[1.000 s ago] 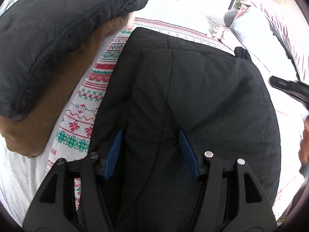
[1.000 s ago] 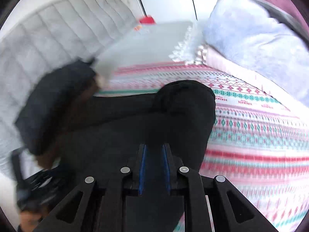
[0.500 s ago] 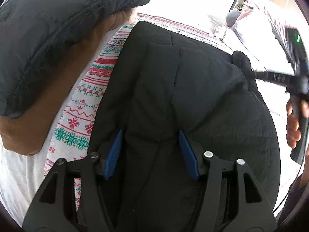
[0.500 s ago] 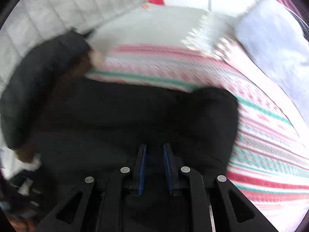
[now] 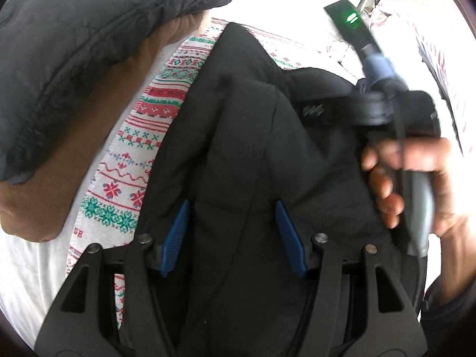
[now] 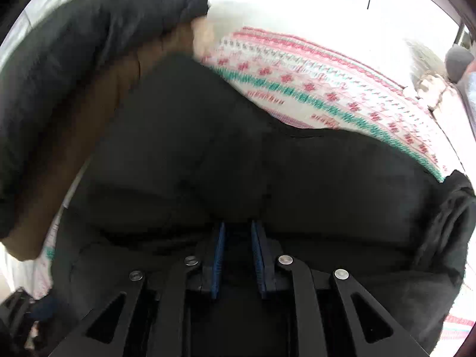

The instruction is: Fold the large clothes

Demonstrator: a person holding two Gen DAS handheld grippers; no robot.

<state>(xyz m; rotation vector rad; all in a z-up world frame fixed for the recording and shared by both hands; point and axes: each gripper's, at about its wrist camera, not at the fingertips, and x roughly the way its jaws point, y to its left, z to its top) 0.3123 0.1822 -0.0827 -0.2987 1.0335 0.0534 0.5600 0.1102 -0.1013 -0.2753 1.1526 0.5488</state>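
Note:
A black quilted jacket (image 5: 253, 148) lies on a patterned blanket (image 5: 142, 136). My left gripper (image 5: 232, 232) points down at it. A thick fold of the jacket fills the gap between its widely spaced blue pads (image 5: 175, 235), which press on the fold. My right gripper (image 6: 238, 250) has its pads close together, pinching a thin layer of the jacket (image 6: 297, 178). In the left wrist view a hand (image 5: 422, 172) holds that right gripper's handle over the jacket's right side, with part of the jacket drawn across.
Another dark padded garment with a brown lining (image 5: 89, 44) lies bunched at the upper left, also in the right wrist view (image 6: 74, 74). The red, green and white blanket (image 6: 312, 74) stretches beyond the jacket. Pillows and a grey round thing (image 6: 458, 59) sit at the far right.
The right gripper has swept across with a pinch of jacket, and its hand has come in from the right edge over the jacket. The left gripper has kept still on its fold.

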